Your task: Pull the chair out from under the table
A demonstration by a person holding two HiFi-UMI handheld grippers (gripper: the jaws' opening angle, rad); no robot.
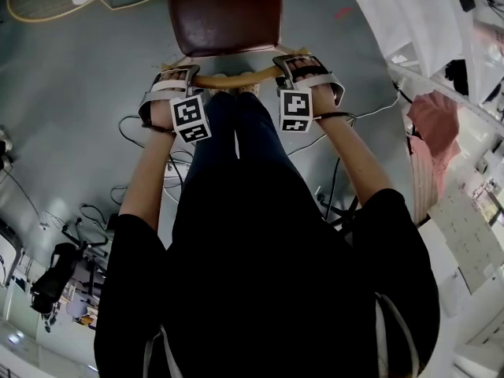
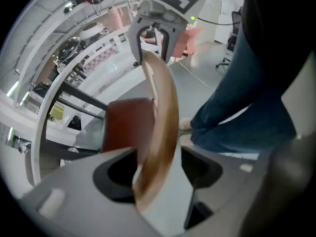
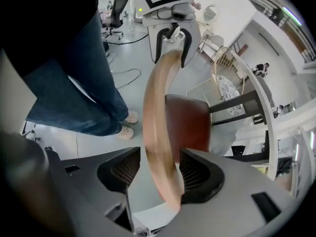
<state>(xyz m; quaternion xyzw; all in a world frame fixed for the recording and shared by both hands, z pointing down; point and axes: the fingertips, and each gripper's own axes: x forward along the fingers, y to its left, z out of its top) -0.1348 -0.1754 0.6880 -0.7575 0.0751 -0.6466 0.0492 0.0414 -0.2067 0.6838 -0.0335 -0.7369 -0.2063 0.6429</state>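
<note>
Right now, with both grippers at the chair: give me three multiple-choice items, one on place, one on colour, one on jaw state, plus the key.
1. Where is the wooden back rail of the chair?
A. Between the jaws of both the left gripper and the right gripper
B. Between the left gripper's jaws only
C. Lying on the floor, away from both grippers

2. What colour is the chair seat?
A. Blue
B. Dark red
C. White

3. How do the jaws stand?
A. Both pairs shut flat together
B. Left shut, right open
C. Both pairs open around the rail

Key:
1 A: each gripper view shows the rail running between that gripper's own jaws.
2 B: the seat reads dark red in every view.
3 C: each gripper view shows a gap beside the rail.
</note>
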